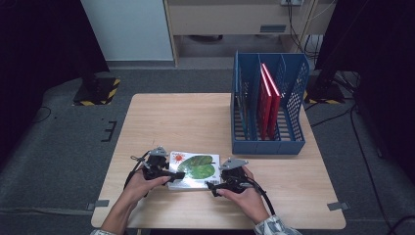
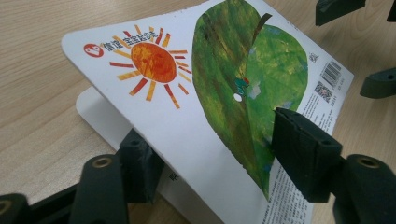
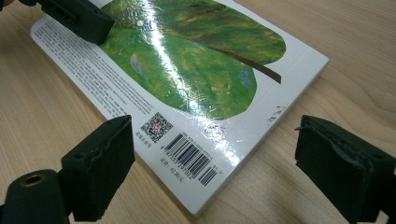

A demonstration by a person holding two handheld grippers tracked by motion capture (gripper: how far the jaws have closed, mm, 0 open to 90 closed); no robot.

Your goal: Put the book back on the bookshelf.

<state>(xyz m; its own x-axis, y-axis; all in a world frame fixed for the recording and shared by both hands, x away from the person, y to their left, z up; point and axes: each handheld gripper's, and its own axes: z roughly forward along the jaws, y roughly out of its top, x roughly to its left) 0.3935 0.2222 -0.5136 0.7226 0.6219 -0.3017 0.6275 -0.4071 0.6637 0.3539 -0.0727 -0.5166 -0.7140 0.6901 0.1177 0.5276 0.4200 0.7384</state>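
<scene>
A white picture book point(image 1: 193, 169) with a green leaf and an orange sun on its back lies flat near the table's front edge. My left gripper point(image 1: 177, 175) reaches in at the book's left side. In the left gripper view the cover point(image 2: 154, 60) is lifted off the pages and slants across my left gripper point(image 2: 212, 158): one jaw is under it, the other above, on the leaf. The jaws stand apart and do not clamp it. My right gripper point(image 3: 212, 154) stands wide open around the barcode corner of the book point(image 3: 187, 70), jaws clear of it.
A blue slotted file rack point(image 1: 268, 105) stands at the table's back right with red books point(image 1: 269, 95) upright in it. The bare wooden table point(image 1: 176, 120) spreads behind and to the left of the book. The front edge is close under the person's hands.
</scene>
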